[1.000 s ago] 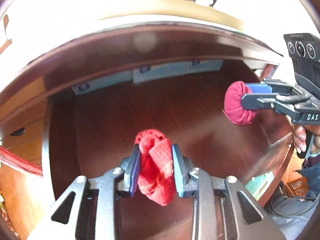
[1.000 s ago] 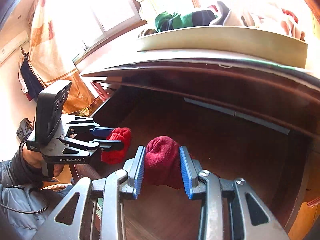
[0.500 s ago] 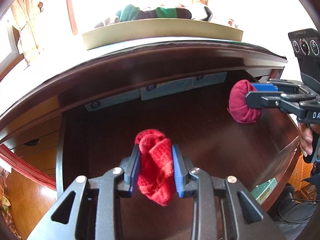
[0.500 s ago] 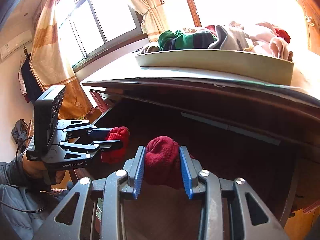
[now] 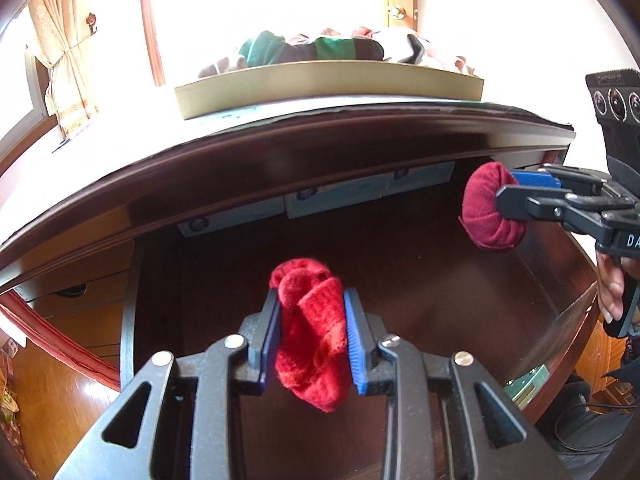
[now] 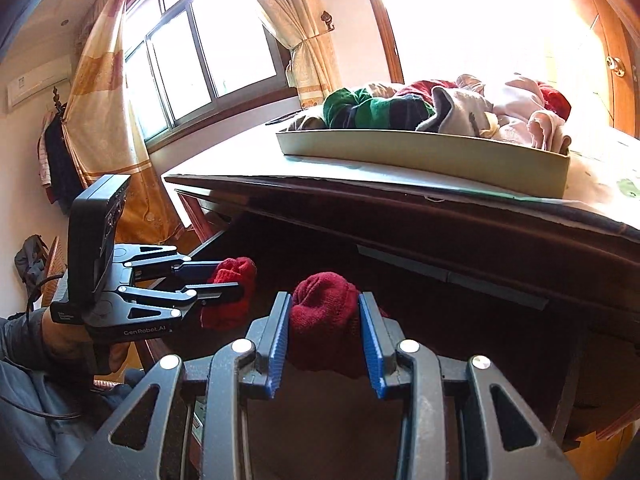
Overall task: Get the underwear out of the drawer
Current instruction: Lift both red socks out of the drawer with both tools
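- Left wrist view, lower centre of the frame: the left gripper point(image 5: 311, 334) is clamped narrow on a bright red knitted bundle point(image 5: 310, 344), presumably one piece of the underwear. The bundle's long axis runs top to bottom in the frame, its loose end drooping below the blue pads point(image 5: 354, 344). It hangs above the dark wooden floor of the open drawer point(image 5: 400, 280), not touching it.
- Same view, right of the frame: the right gripper point(image 5: 506, 192) reaches in from the right edge, closed on a dark red rolled bundle point(image 5: 490, 206) held clear of the drawer, near its right wall.
- Right wrist view, lower left: the left gripper shows again with its bright red bundle; a person's hand point(image 6: 60, 340) grips the handle.
- Lower centre of that view: the dark red bundle sits squeezed between the right gripper's pads, over the drawer.
- Upper right of that view: a shallow tray point(image 6: 420, 160) heaped with clothes sits on the counter point(image 6: 240, 160) above the drawer.
- Judgement: both bundles are lifted free; the tray lies up and beyond both grippers, the right one seemingly nearer, so any move there must clear the counter's front edge.
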Demonstrator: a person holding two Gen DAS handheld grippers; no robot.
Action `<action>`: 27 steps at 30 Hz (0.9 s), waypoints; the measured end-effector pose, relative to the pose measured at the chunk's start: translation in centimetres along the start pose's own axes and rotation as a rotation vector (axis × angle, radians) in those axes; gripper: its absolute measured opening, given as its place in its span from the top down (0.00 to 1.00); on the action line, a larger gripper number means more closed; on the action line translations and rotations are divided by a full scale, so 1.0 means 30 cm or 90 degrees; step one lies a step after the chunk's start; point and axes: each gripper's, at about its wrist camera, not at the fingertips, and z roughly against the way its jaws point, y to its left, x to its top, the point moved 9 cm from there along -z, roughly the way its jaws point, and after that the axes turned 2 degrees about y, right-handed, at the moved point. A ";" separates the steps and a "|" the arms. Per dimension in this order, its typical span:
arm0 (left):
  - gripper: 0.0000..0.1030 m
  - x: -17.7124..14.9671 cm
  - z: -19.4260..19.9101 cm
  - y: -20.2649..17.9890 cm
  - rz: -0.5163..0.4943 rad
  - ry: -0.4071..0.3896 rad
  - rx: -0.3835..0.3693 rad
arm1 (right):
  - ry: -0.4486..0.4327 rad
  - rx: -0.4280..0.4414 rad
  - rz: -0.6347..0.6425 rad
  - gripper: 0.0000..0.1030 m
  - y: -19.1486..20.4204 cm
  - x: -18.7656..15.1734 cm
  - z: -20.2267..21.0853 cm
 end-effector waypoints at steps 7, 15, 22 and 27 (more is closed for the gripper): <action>0.73 -0.010 0.035 0.000 0.003 -0.028 0.007 | -0.019 -0.006 0.014 0.65 0.009 0.000 0.024; 0.73 0.010 0.072 0.021 0.014 -0.063 0.016 | -0.057 -0.013 0.041 0.65 0.031 0.008 0.058; 0.73 0.049 0.112 0.029 0.013 -0.102 0.029 | -0.090 -0.017 0.063 0.65 0.050 0.017 0.088; 0.73 0.070 0.132 0.034 0.007 -0.118 0.030 | -0.119 -0.018 0.081 0.65 0.068 0.024 0.115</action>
